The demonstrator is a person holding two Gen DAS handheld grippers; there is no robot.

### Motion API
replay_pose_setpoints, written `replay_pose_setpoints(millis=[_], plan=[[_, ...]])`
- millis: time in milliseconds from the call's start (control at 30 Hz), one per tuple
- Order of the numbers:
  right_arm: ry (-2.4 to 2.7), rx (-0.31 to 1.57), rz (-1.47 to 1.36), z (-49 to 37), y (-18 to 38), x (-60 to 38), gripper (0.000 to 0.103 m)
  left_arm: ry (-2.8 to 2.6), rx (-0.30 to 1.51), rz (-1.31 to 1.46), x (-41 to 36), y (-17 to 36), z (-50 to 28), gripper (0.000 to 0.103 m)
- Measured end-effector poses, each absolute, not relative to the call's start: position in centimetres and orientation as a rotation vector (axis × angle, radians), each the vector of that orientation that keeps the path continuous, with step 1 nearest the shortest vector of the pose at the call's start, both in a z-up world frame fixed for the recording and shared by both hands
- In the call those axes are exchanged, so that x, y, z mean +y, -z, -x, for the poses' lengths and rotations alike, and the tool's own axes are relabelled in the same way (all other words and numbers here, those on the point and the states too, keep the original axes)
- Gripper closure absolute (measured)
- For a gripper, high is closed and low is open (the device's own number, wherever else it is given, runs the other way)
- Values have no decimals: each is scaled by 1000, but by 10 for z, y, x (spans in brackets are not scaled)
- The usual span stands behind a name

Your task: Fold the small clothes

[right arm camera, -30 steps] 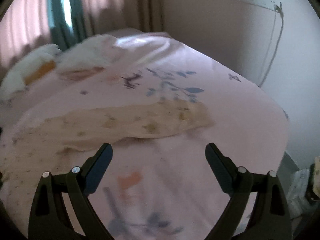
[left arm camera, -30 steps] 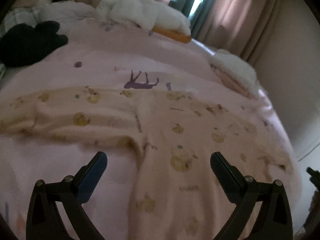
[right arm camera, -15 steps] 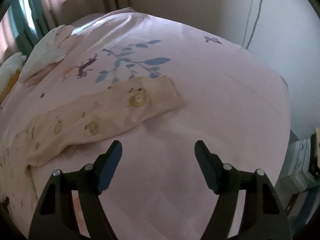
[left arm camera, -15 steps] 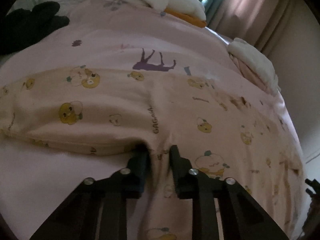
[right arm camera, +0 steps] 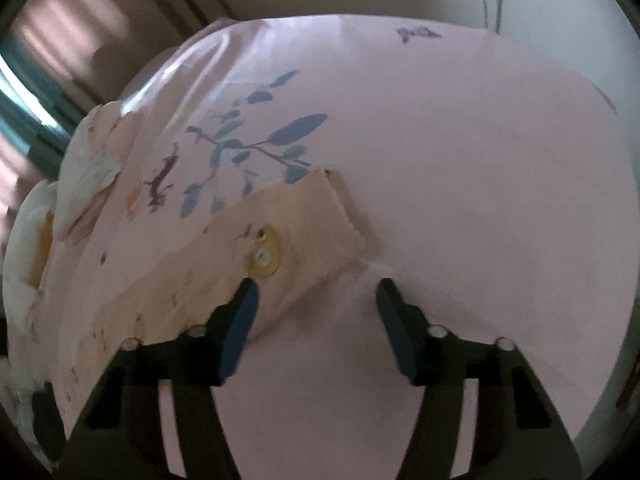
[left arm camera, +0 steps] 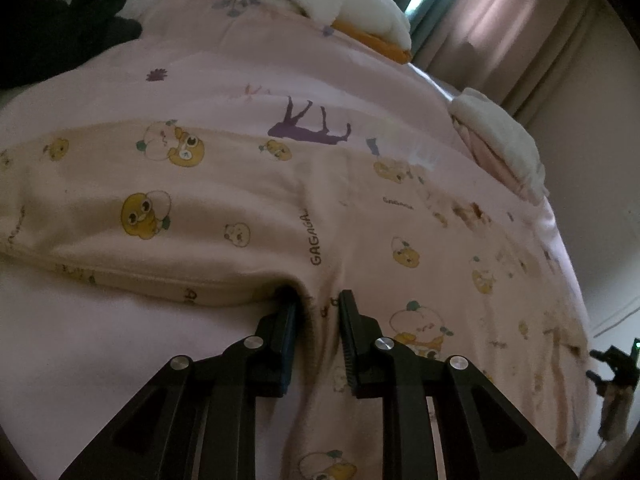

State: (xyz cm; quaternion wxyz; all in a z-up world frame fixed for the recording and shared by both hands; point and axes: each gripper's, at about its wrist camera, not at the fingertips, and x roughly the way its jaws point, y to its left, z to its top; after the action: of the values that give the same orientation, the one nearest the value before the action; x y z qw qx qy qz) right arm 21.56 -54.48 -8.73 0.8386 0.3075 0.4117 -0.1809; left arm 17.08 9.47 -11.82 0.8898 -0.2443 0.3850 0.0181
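Note:
Small cream trousers (left arm camera: pixel 240 208) printed with yellow cartoon animals lie spread flat on a pink bed sheet (left arm camera: pixel 100 340). My left gripper (left arm camera: pixel 318 300) is shut on a pinch of fabric at the crotch, where the two legs meet. In the right wrist view one trouser leg (right arm camera: pixel 304 216) runs from the left to its cuff at the centre. My right gripper (right arm camera: pixel 316 284) hovers low over that cuff end with its jaws closing. The cuff's near corner lies between them, the left fingertip (right arm camera: pixel 248 292) is over the fabric and the right one over bare sheet (right arm camera: pixel 480 160).
A black garment (left arm camera: pixel 60 28) lies at the far left of the bed. White and orange bedding (left arm camera: pixel 352 8) is piled at the head. A folded white and pink stack (left arm camera: pixel 500 144) sits near the right edge. Curtains (left arm camera: pixel 500 20) and a wall close in behind.
My left gripper dropped onto the trousers and went from wide open to shut on the crotch fabric. My right gripper swung over to the leg's cuff and its jaws have narrowed.

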Motion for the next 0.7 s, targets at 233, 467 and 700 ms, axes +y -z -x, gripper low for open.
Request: replay_pose_setpoints(millis=[233,467,700], plan=[[414,849,-600,-228,85,-539,90,-42,801,503,91,117,-173,82],[378,747,-549,-228,50,-519,95,-51,802,493,91,117,-173,82],[232,686,-484,-243,8,-452,97,-61,804,486,92,115,-166,86]])
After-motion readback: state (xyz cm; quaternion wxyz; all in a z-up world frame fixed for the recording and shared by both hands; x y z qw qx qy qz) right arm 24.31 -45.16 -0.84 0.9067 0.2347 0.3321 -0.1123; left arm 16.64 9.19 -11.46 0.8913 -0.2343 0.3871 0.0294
